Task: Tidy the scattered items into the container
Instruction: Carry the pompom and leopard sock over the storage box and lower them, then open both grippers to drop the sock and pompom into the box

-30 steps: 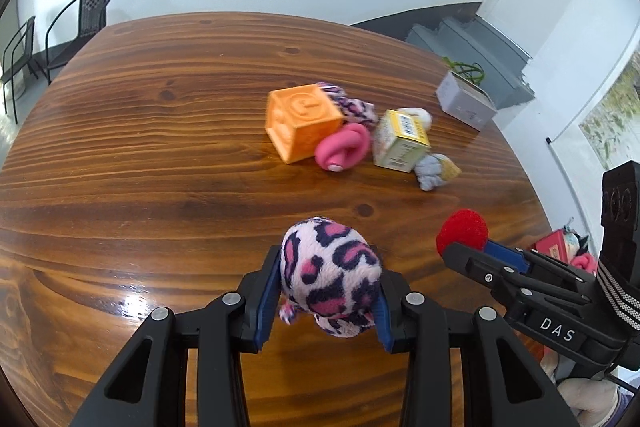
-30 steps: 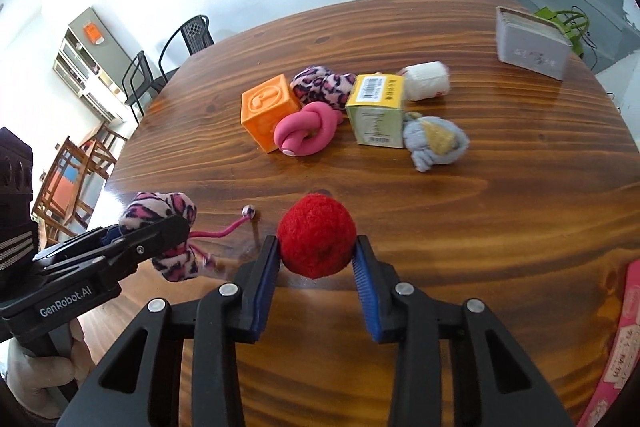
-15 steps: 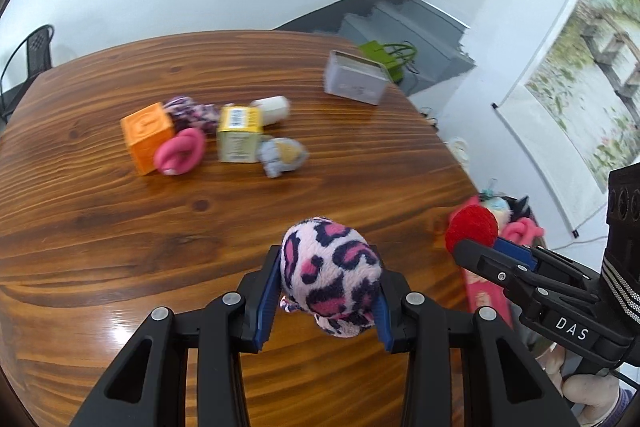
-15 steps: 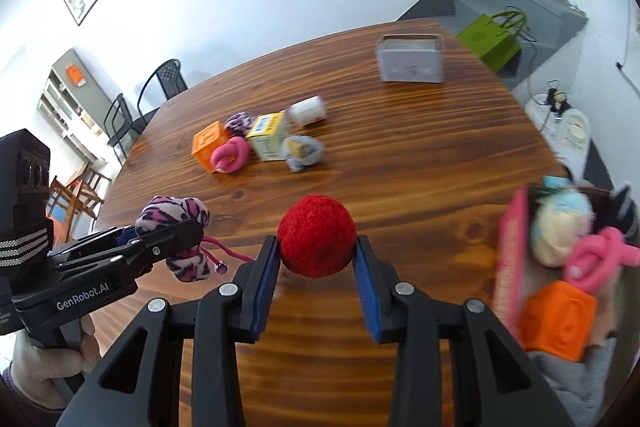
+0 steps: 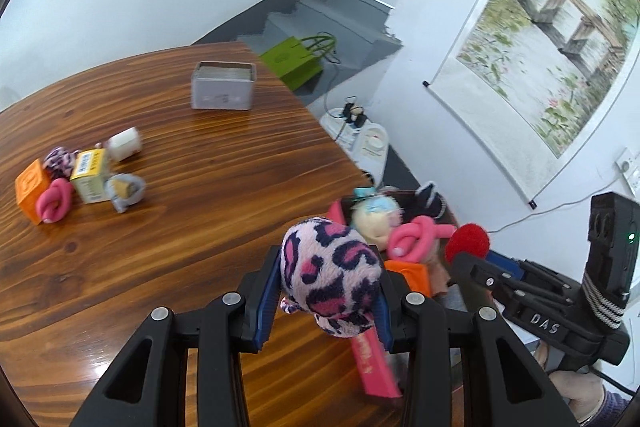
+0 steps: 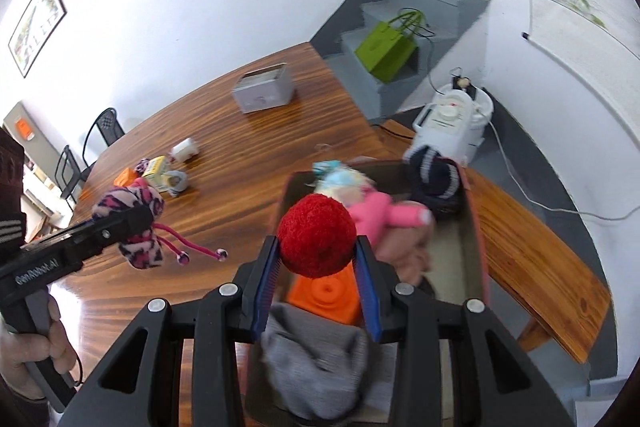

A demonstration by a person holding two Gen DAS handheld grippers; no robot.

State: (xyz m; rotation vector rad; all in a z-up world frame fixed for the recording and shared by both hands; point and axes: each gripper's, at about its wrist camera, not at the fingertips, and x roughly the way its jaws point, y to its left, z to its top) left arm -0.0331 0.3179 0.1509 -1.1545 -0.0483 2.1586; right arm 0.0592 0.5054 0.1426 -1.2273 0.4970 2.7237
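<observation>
My left gripper (image 5: 326, 301) is shut on a pink leopard-print plush toy (image 5: 330, 277), held above the table edge beside the pink-walled container (image 5: 374, 367). My right gripper (image 6: 318, 275) is shut on a red pom-pom ball (image 6: 317, 235), which hangs over the container (image 6: 474, 227). Inside the container lie an orange block (image 6: 326, 297), a grey sock (image 6: 316, 359), a pink knotted toy (image 6: 384, 213), a pale plush and a dark striped item. Scattered items remain far left on the table: an orange cube (image 5: 30, 189), a pink knot (image 5: 54, 203), a yellow box (image 5: 91, 175), a grey bundle (image 5: 125, 190) and a white roll (image 5: 124, 143).
A grey tin box (image 5: 223, 85) stands at the back of the wooden table (image 5: 200, 219). A wooden bench (image 6: 540, 259) runs beside the container. A green bag (image 6: 386, 51) sits on the stairs, and a white appliance (image 6: 448, 123) stands on the floor.
Both grippers swung right with their toys, from over the table's middle to the container at its edge. The scattered pile slid far left in both views.
</observation>
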